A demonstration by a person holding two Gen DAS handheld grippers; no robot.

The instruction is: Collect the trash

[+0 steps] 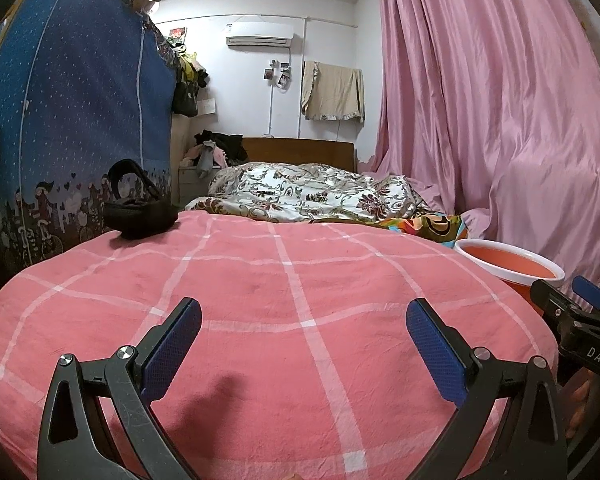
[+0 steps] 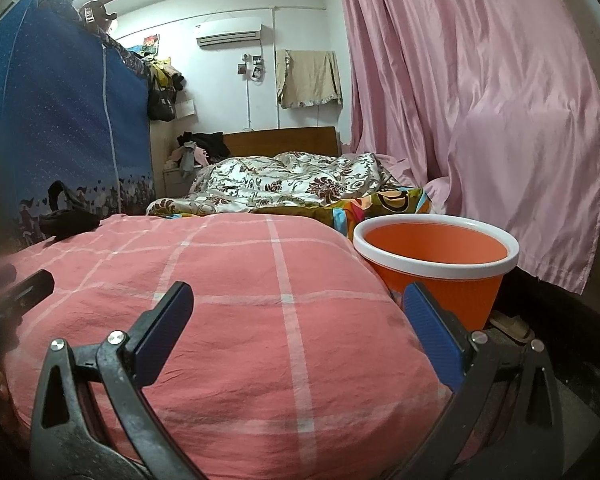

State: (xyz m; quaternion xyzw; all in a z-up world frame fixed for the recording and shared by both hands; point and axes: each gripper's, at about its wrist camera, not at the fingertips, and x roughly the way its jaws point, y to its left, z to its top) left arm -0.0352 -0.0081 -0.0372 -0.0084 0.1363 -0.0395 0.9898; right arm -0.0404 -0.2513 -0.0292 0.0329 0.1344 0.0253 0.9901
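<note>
The orange plastic bin with white rim [image 2: 436, 258] stands right of my pink checked bed cover [image 2: 228, 280]; a black bag [image 1: 140, 212] lies far left. Both hand-held grippers, left [image 1: 304, 320] and right [image 2: 298, 308], gape empty; only my right view shows the bin's ribbed wall.

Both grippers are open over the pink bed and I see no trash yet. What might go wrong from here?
1. The black bag at the far left of the pink checked cover might get taken for trash.
2. The orange bin stands close beside the bed; the right gripper may knock it.
3. The left gripper and the right one are close and could collide.
</note>
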